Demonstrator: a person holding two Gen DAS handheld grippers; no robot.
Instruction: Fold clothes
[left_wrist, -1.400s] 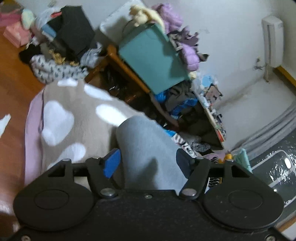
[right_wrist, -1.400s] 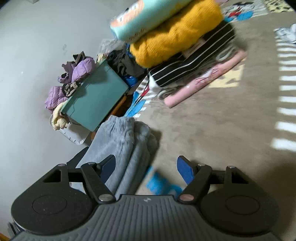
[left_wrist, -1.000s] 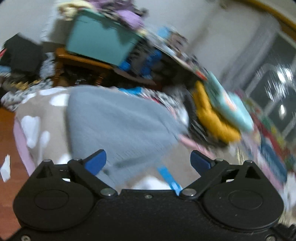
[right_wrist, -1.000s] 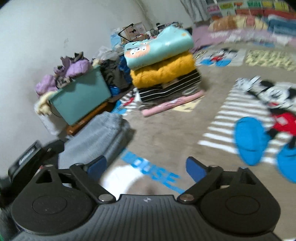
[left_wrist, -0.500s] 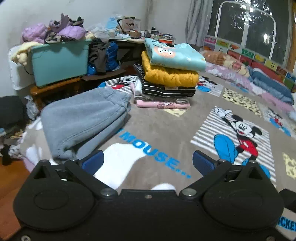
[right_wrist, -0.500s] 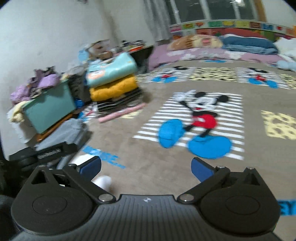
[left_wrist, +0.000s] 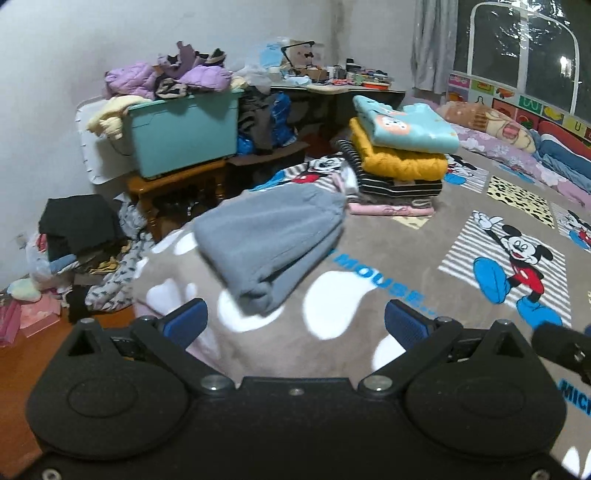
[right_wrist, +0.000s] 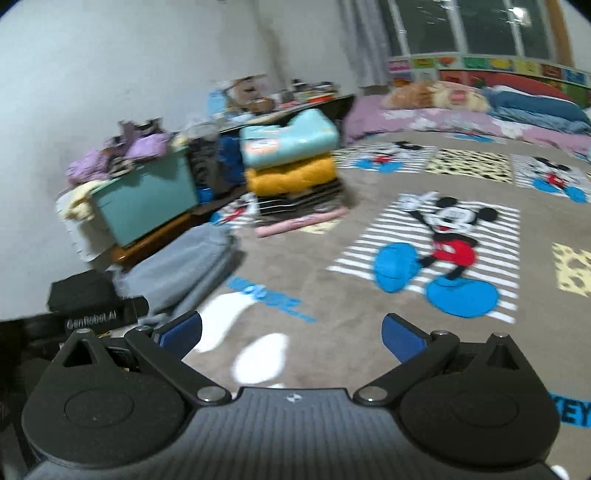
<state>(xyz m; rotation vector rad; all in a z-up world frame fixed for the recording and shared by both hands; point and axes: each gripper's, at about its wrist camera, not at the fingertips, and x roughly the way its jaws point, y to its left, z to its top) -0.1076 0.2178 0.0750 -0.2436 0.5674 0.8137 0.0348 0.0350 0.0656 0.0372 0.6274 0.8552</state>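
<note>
Mickey Mouse blanket on the bed, folded grey garment centre frame.
I see both left tongs and right tongs spread, gripping nothing.

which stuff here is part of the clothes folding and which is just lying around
Part of the job:
- folded grey garment
- stack of folded clothes
- left gripper, open, holding nothing
- right gripper, open, holding nothing

Just lying about:
- teal bin heaped with purple jackets
- wooden stool
- cluttered desk
- floor clothes pile
</note>
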